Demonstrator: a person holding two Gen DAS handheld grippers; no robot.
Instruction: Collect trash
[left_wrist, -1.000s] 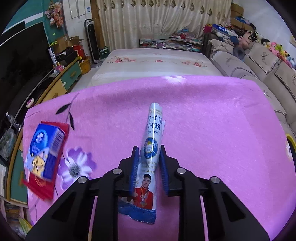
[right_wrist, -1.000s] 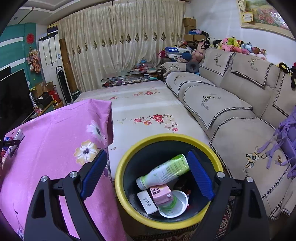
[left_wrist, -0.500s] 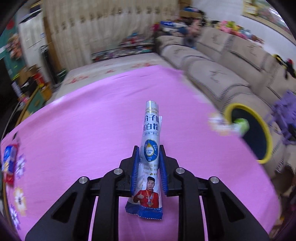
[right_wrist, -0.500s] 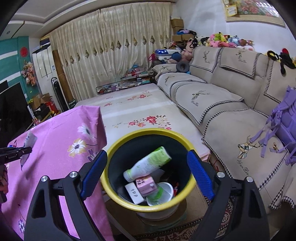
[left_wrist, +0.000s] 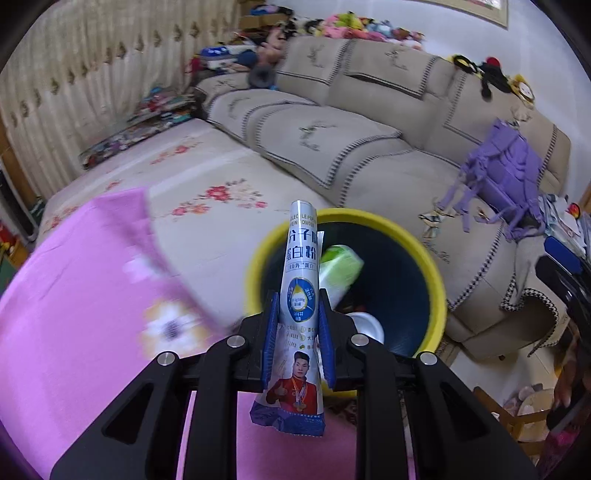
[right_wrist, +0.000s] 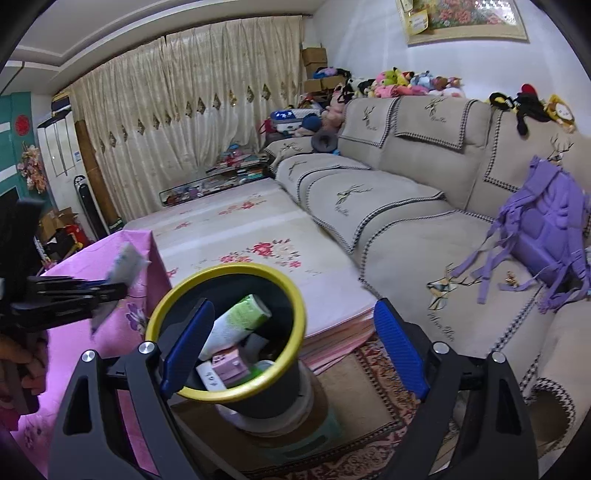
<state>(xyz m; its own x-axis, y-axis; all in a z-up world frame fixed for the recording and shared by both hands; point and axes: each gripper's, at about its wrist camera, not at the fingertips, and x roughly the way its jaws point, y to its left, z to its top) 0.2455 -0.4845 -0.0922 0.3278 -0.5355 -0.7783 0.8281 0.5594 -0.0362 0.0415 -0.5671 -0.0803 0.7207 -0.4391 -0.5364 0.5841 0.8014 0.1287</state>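
Observation:
My left gripper is shut on a white and blue protein powder sachet and holds it in the air at the near rim of the yellow-rimmed black trash bin. In the right wrist view the left gripper with the sachet shows to the left of the bin. My right gripper is open and empty, just above and in front of the bin. The bin holds a green bottle, a pink carton and a white cup.
A table with a pink flowered cloth is left of the bin. A low bed with a floral sheet lies behind it. A beige sofa with a purple backpack is on the right. A patterned rug covers the floor.
My left gripper has swung right with the sachet, from over the pink table to the bin's rim. My right gripper has shifted slightly right and stays open.

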